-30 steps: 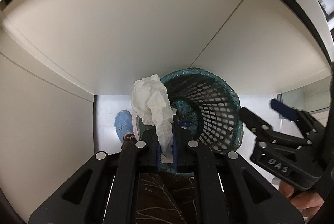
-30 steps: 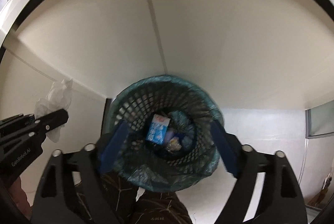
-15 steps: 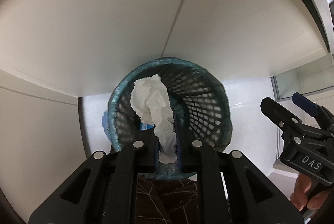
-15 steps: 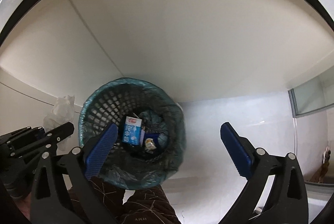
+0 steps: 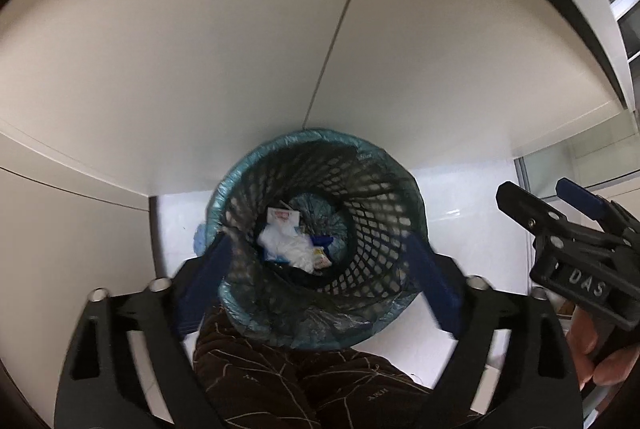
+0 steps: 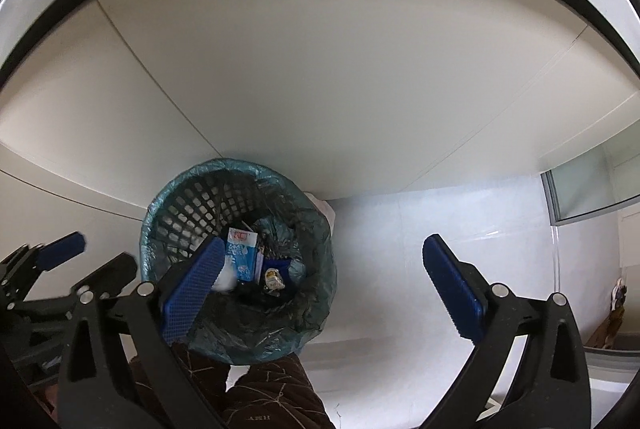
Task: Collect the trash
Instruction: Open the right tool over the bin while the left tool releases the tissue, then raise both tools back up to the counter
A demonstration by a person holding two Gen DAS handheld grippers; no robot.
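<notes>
A black mesh waste basket [image 5: 376,197] with a teal liner stands on the floor right under my left gripper [image 5: 318,243]. Its jaws are opening wide and nothing is between them. The crumpled white tissue [image 5: 286,245] lies at the basket's bottom, on a blue-and-white carton [image 5: 282,215] and small wrappers. My right gripper [image 6: 323,243] hangs open and holds nothing, its left finger over the basket [image 6: 188,205] and its right finger over bare floor. It also shows in the left wrist view as the right gripper [image 5: 534,189] at the right edge. The left gripper [image 6: 100,253] shows at the left edge of the right wrist view.
Cream cabinet doors [image 5: 240,49] rise behind the basket, under a dark counter edge. White floor [image 6: 400,229] lies to the basket's right. A person's leg in brown patterned trousers [image 5: 280,381] is just in front of the basket. A glass panel [image 6: 584,189] is at far right.
My left gripper, shut on the tissue before, has opened over the basket and the tissue has dropped inside. The right gripper has slid right, off the basket's centre.
</notes>
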